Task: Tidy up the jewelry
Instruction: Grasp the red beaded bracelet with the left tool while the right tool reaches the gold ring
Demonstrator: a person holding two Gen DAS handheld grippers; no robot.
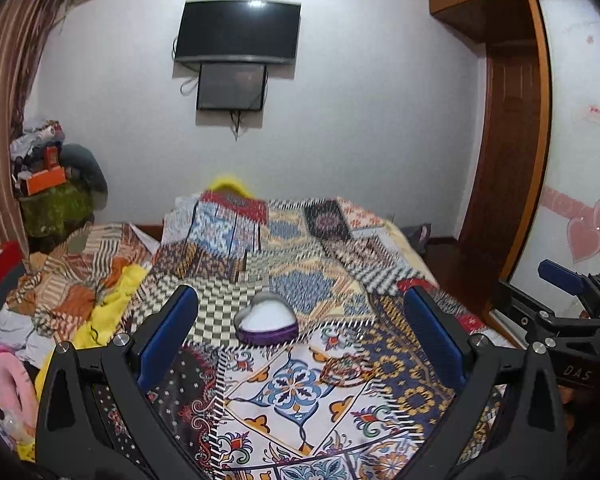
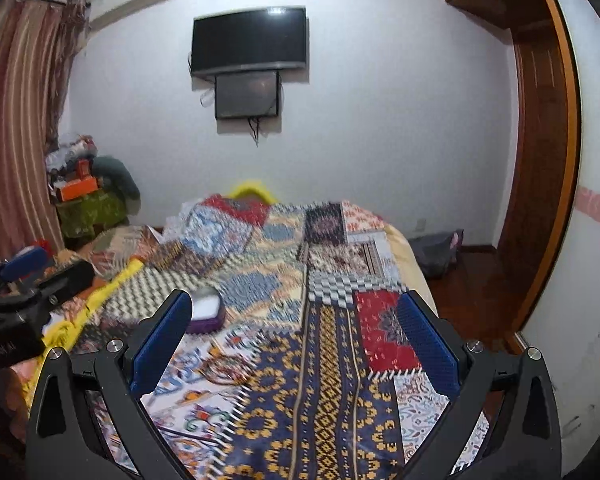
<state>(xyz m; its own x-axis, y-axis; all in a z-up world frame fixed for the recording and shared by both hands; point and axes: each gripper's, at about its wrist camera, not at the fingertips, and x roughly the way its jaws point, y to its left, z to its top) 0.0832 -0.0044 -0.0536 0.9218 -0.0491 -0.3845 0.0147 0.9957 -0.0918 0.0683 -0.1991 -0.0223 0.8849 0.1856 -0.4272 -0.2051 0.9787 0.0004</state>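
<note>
A single heart-shaped jewelry box (image 1: 266, 319) with a purple band around its base, a silvery rim and a white padded inside lay open on the bed's patchwork quilt (image 1: 300, 396), a flat cloth of many printed squares, checks and floral tiles. In the left wrist view the heart's notch faced away toward the far wall and its rounded bulk sat toward the camera, low and wider than tall; its point could not be made out. A tangle of thin bangles or chains (image 1: 342, 366) lay on the quilt just beside the box, nearer the camera, too blurred to count. The left gripper (image 1: 300, 320) hovered above the quilt with its two blue-padded fingers (image 1: 168, 328) spread wide apart, nothing between them, the box framed in the gap. The right gripper (image 2: 296, 320) was likewise spread wide and empty over the quilt, the box (image 2: 206, 310) beside its left finger in the right wrist view. Two dark flat screens hung on the white wall, a larger television (image 1: 238, 31) above a smaller one (image 1: 231, 86). A striped curtain (image 1: 8, 80) hung at left and a wooden wardrobe frame (image 1: 512, 120) stood at right.
</note>
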